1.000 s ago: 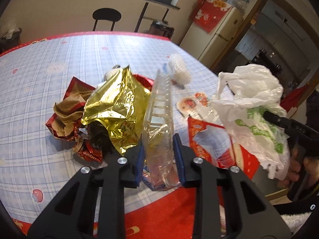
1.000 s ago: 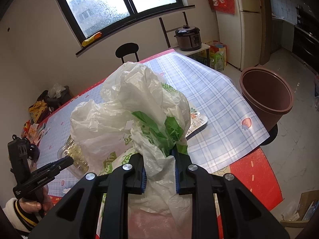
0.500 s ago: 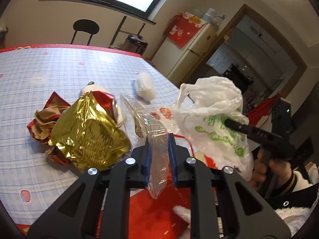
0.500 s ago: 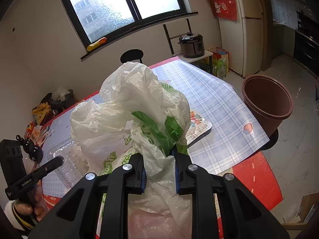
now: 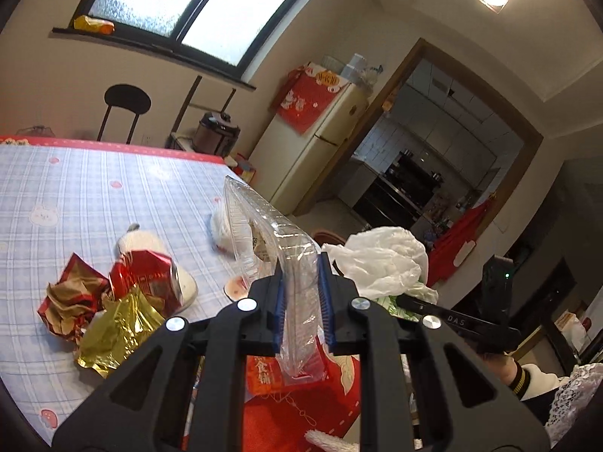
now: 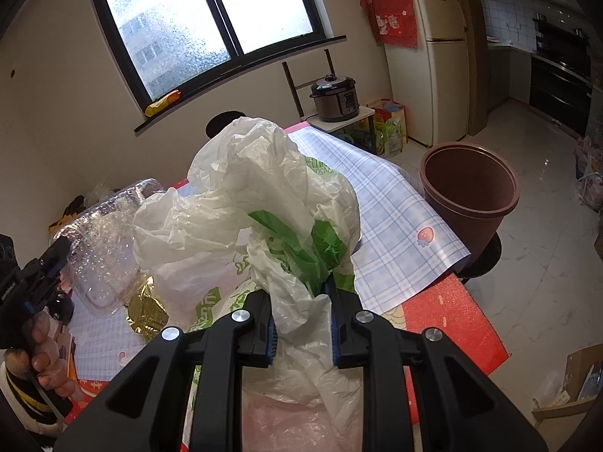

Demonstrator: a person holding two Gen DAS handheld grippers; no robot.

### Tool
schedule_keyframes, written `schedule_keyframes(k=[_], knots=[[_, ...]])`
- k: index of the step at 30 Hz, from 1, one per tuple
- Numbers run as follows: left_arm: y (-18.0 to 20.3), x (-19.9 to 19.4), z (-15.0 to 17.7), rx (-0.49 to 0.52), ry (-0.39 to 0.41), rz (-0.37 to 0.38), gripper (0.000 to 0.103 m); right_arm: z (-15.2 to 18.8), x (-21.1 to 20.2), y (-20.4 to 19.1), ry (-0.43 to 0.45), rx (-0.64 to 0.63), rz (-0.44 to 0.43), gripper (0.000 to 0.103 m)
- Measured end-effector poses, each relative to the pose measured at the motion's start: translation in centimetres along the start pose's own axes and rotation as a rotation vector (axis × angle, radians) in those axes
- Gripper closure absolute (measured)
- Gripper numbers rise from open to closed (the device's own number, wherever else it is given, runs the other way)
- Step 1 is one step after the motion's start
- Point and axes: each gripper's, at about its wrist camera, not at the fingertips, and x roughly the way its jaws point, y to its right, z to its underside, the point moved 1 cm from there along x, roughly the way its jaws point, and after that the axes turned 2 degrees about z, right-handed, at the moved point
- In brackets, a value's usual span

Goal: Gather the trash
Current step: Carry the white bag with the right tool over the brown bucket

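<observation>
Above the blue-checked tablecloth (image 5: 94, 196), the left gripper (image 5: 300, 263) is pinching a clear ribbed plastic tray (image 5: 271, 233) while the right gripper (image 6: 301, 293) is clamping a crumpled white-and-green plastic bag (image 6: 245, 203).

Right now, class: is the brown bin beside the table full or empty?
Empty as far as visible: the brown bin shows bare inner walls in the right wrist view; its bottom is hidden.

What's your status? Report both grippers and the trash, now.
Left gripper shut on clear plastic tray, lifted off table. Right gripper shut on white plastic bag. Gold and red wrappers on table. Brown bin open, unobstructed.
</observation>
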Motion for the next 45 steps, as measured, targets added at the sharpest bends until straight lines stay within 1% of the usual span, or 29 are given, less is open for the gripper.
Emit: schedule_keyframes(k=[5, 12, 16, 23, 26, 30, 32, 38, 43, 45], knots=[[1.0, -0.5, -0.7, 0.027, 0.018, -0.025, 0.084, -0.4, 0.1, 0.9, 0.005, 0.014, 0.006, 0.082], [1.6, -0.4, -0.9, 0.023, 0.042, -0.029, 0.084, -1.1, 0.3, 2.0, 0.003, 0.014, 0.014, 0.082], [2.1, 0.1, -1.0, 0.010, 0.051, -0.054, 0.084, -1.9, 0.6, 3.5, 0.008, 0.009, 0.026, 0.082], [3.9, 1.7, -1.1, -0.024, 0.101, -0.122, 0.084, -5.4, 2.2, 8.7, 0.003, 0.018, 0.042, 0.082], [5.2, 3.0, -1.3, -0.051, 0.131, -0.160, 0.084, -7.5, 3.0, 11.6, -0.009, 0.004, 0.052, 0.082], [7.3, 4.8, -1.6, -0.067, 0.148, -0.213, 0.084, -10.9, 4.3, 15.7, -0.008, 0.010, 0.077, 0.082], [8.3, 5.8, -1.7, -0.066, 0.161, -0.244, 0.084, -12.3, 5.0, 17.6, 0.000, -0.006, 0.102, 0.082], [10.4, 8.1, -1.6, -0.088, 0.200, -0.325, 0.084, -16.7, 8.0, 23.4, 0.022, -0.083, 0.217, 0.082], [11.6, 10.6, -0.7, -0.126, 0.204, -0.384, 0.084, -19.8, 11.6, 28.1, -0.005, -0.152, 0.316, 0.082], [11.7, 11.5, -0.2, -0.142, 0.195, -0.404, 0.084, -20.7, 13.5, 29.9, -0.032, -0.179, 0.362, 0.082]])
